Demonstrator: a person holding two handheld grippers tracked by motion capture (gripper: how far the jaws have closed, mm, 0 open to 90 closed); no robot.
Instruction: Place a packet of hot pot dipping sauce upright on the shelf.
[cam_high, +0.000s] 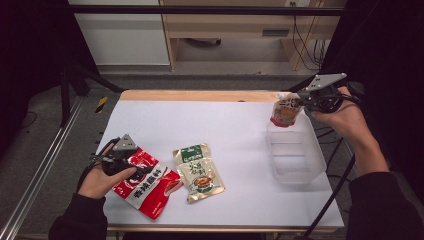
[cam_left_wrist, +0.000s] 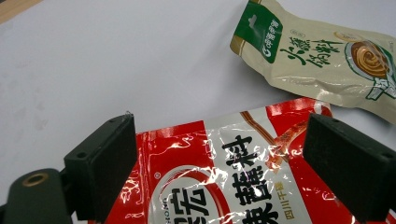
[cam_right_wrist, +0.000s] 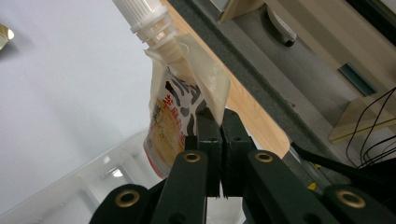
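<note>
At the left of the white table (cam_high: 235, 125), the left gripper (cam_high: 121, 157) is resting over the red sauce packet (cam_high: 146, 184), its jaws standing wide apart with the packet lying flat beneath them, not clamped. Just beside it to the right, a beige seasoning packet (cam_high: 198, 172) is lying flat. At the far right, the right gripper (cam_high: 303, 102) is pinching an edge of a spouted drink pouch (cam_high: 285, 111), jaws pressed together on it, and holding it above the far end of a clear plastic container (cam_high: 295, 155).
</note>
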